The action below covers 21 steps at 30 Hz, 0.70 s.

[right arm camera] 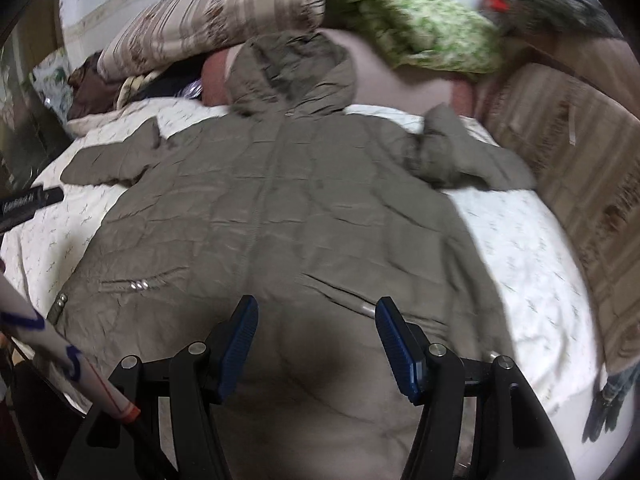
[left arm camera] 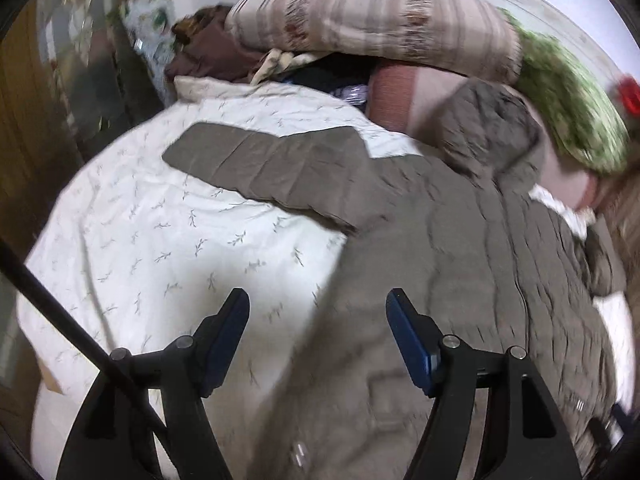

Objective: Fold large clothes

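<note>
Right wrist view shows the coat (right arm camera: 280,208) spread front-up on the white sheet (right arm camera: 520,248), hood toward the pillows, both sleeves flung out, I judge so each side can fold inward. It is taupe, quilted, zipped, with slanted pockets. My right gripper (right arm camera: 316,320) hangs unclenched over the hem, holding nothing; my left gripper (left arm camera: 318,316) likewise gapes empty above the coat's edge.
</note>
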Each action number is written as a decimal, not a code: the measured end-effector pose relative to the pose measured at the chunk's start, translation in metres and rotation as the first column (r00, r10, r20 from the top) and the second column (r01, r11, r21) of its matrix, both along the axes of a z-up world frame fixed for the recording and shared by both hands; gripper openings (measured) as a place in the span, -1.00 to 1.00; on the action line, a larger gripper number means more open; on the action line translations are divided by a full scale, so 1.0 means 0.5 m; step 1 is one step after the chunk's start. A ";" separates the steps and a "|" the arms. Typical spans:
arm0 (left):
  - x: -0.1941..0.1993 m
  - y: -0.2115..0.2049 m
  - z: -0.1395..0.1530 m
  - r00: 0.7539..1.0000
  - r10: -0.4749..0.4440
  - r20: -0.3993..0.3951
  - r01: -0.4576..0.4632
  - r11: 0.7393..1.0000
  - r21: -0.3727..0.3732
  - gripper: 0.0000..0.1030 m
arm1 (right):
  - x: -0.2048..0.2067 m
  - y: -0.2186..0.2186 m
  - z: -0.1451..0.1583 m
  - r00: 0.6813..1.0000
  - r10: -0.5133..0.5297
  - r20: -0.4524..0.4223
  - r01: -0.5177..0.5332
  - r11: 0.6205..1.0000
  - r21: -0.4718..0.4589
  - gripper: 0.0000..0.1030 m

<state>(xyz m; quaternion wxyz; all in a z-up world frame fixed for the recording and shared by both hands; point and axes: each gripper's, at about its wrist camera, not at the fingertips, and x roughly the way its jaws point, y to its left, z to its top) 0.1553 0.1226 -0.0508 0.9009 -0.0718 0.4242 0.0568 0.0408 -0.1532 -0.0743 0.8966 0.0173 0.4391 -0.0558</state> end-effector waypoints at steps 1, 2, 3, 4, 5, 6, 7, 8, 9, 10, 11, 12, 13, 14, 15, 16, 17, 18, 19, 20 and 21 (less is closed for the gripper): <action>0.021 0.021 -0.005 1.000 0.016 -0.002 -0.016 1.000 -0.016 0.36 | 0.018 0.018 -0.004 1.000 0.012 0.003 -0.012 1.000 -0.003 0.27; 0.048 0.049 -0.011 0.999 0.040 -0.004 -0.040 0.999 -0.025 0.36 | 0.032 0.033 -0.009 1.000 0.020 0.001 -0.020 1.000 -0.007 0.27; 0.076 0.077 -0.018 0.998 0.068 -0.006 -0.068 0.997 -0.027 0.36 | 0.051 0.050 -0.017 1.000 0.028 -0.007 -0.028 1.000 -0.011 0.28; 0.095 0.096 -0.024 0.996 0.088 -0.006 -0.088 0.996 -0.026 0.36 | 0.072 0.065 -0.026 0.999 0.033 -0.020 -0.033 0.999 -0.012 0.28; 0.127 0.126 -0.033 0.992 0.124 -0.011 -0.124 0.992 -0.028 0.36 | 0.089 0.075 -0.033 0.999 0.036 -0.030 -0.036 0.999 -0.011 0.27; 0.152 0.155 -0.043 0.987 0.157 -0.022 -0.158 0.987 -0.036 0.36 | 0.109 0.087 -0.043 0.998 0.040 -0.041 -0.040 0.999 -0.010 0.28; 0.178 0.188 -0.055 0.981 0.192 -0.030 -0.194 0.979 -0.059 0.36 | 0.125 0.097 -0.049 0.998 0.046 -0.051 -0.047 0.999 -0.011 0.28; 0.196 0.214 -0.063 0.976 0.214 -0.031 -0.216 0.973 -0.084 0.36 | 0.140 0.112 -0.055 0.997 0.058 -0.059 -0.059 0.998 -0.015 0.28; 0.220 0.246 -0.078 0.970 0.239 -0.039 -0.242 0.964 -0.114 0.36 | 0.156 0.130 -0.061 0.995 0.077 -0.064 -0.079 0.997 -0.023 0.27; 0.239 0.274 -0.094 0.967 0.251 -0.053 -0.256 0.957 -0.140 0.36 | 0.165 0.145 -0.065 0.994 0.092 -0.066 -0.094 0.995 -0.035 0.27; 0.259 0.302 -0.111 0.964 0.258 -0.071 -0.267 0.948 -0.176 0.36 | 0.177 0.165 -0.071 0.992 0.111 -0.064 -0.114 0.992 -0.050 0.27; 0.274 0.328 -0.128 0.960 0.266 -0.086 -0.279 0.936 -0.213 0.36 | 0.186 0.180 -0.076 0.990 0.128 -0.057 -0.131 0.990 -0.056 0.27; 0.290 0.355 -0.145 0.956 0.274 -0.106 -0.292 0.922 -0.254 0.36 | 0.196 0.198 -0.084 0.988 0.146 -0.049 -0.149 0.987 -0.059 0.27; 0.309 0.393 -0.169 0.949 0.285 -0.134 -0.314 0.897 -0.311 0.36 | 0.201 0.208 -0.091 0.987 0.152 -0.049 -0.155 0.986 -0.066 0.27; 0.323 0.425 -0.189 0.945 0.290 -0.152 -0.326 0.871 -0.367 0.36 | 0.206 0.218 -0.098 0.987 0.156 -0.049 -0.159 0.985 -0.073 0.27; 0.337 0.459 -0.211 0.941 0.292 -0.171 -0.338 0.834 -0.436 0.36 | 0.210 0.229 -0.107 0.986 0.162 -0.050 -0.165 0.984 -0.070 0.27; 0.344 0.479 -0.226 0.939 0.294 -0.178 -0.343 0.804 -0.485 0.36 | 0.210 0.233 -0.112 0.985 0.165 -0.054 -0.169 0.984 -0.065 0.27; 0.356 0.507 -0.242 0.941 0.293 -0.170 -0.337 0.762 -0.553 0.36 | 0.211 0.239 -0.119 0.984 0.169 -0.063 -0.173 0.983 -0.062 0.27; 0.362 0.515 -0.246 0.943 0.293 -0.159 -0.329 0.743 -0.583 0.36 | 0.213 0.244 -0.125 0.982 0.172 -0.072 -0.177 0.982 -0.065 0.27; 0.370 0.528 -0.249 0.945 0.294 -0.141 -0.316 0.721 -0.616 0.36 | 0.214 0.247 -0.129 0.982 0.173 -0.079 -0.179 0.981 -0.071 0.27; 0.378 0.537 -0.250 0.947 0.294 -0.129 -0.306 0.704 -0.641 0.36 | 0.216 0.249 -0.132 0.981 0.171 -0.086 -0.179 0.980 -0.082 0.27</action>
